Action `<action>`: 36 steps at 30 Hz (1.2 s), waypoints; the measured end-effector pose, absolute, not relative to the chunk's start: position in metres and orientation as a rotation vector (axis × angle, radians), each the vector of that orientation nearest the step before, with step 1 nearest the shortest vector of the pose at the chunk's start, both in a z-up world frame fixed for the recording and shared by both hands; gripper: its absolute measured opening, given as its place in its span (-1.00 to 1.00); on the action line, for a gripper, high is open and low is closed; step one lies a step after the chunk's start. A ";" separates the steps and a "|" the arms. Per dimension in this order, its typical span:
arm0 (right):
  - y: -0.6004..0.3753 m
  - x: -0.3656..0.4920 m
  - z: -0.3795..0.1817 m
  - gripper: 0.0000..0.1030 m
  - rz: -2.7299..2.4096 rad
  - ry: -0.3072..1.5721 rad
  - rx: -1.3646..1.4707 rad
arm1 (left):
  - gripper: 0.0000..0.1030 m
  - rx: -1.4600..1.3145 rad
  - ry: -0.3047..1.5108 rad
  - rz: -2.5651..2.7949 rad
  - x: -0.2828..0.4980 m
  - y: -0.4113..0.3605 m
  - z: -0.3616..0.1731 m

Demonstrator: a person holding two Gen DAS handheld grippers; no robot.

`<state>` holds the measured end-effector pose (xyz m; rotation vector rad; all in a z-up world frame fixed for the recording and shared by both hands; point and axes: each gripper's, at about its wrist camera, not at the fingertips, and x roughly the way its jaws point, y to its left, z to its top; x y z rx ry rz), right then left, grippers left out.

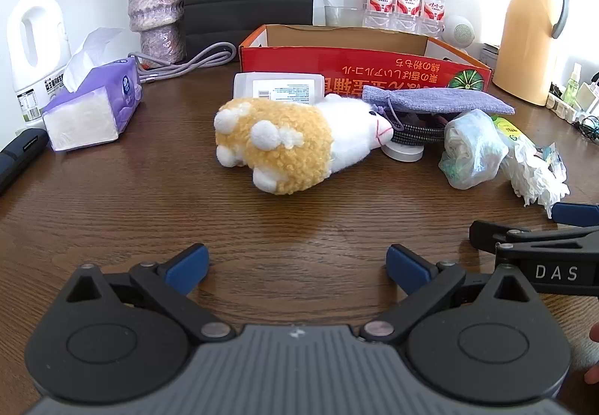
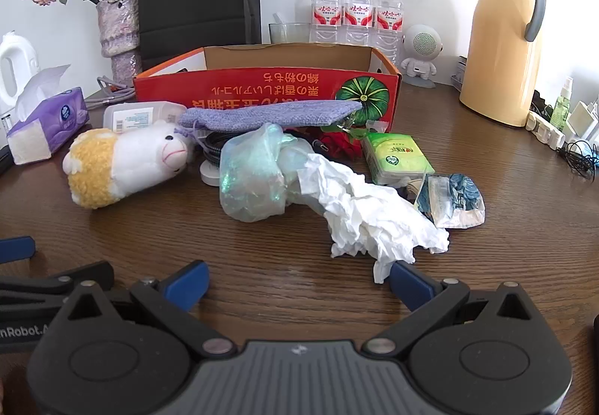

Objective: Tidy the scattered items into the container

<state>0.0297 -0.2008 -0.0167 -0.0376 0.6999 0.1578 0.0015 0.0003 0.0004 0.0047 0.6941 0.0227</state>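
1. We read this as the start of the task: nothing visible inside the red cardboard box with the pumpkin print (image 2: 269, 93). We only see its far inner wall, so the floor of it is unconfirmed.
2. Box sits at the back of the brown wood-grain counter (image 1: 149, 212), open side up.
3. Still loose on the counter, all in front of the box:
   - yellow-and-white plush sheep (image 1: 284, 141), lying on its side
   - lavender woven drawstring pouch (image 2: 269, 115), against the box front
   - white plastic case with a barcode label (image 1: 279, 87), behind the sheep
   - translucent crumpled plastic bag (image 2: 254, 179)
   - crumpled white tissue (image 2: 374, 220), nearest us
   - green tissue pack (image 2: 397, 156)
   - small blue-and-clear wrapper (image 2: 453, 201)
   - braided black cable on a white puck, partly hidden under the pouch
4. Left claw (image 1: 297, 269): wide, holding nothing, low over bare counter facing the sheep.
5. Right claw (image 2: 299, 282): wide, holding nothing; the tissue's tail overlaps its right fingertip, contact unclear.
6. Our call: zero items stowed, whole pile left.
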 end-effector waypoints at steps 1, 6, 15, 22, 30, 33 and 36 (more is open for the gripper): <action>-0.201 0.030 -0.017 1.00 0.158 0.700 -0.038 | 1.00 0.004 0.694 0.024 0.002 0.001 0.000; -0.200 0.030 -0.017 1.00 0.159 0.700 -0.040 | 1.00 -0.004 0.694 0.049 0.003 0.003 0.000; -0.199 0.030 -0.017 1.00 0.159 0.700 -0.041 | 1.00 -0.006 0.695 0.053 0.004 0.003 0.000; -0.200 0.030 -0.017 1.00 0.160 0.700 -0.041 | 1.00 -0.006 0.695 0.052 0.004 0.003 0.000; -0.200 0.030 -0.017 1.00 0.159 0.700 -0.041 | 1.00 -0.006 0.696 0.052 0.004 0.003 0.000; -0.200 0.030 -0.017 1.00 0.159 0.700 -0.041 | 1.00 -0.005 0.696 0.051 0.004 0.003 0.000; -0.200 0.030 -0.017 1.00 0.159 0.700 -0.041 | 1.00 -0.005 0.696 0.051 0.004 0.003 0.000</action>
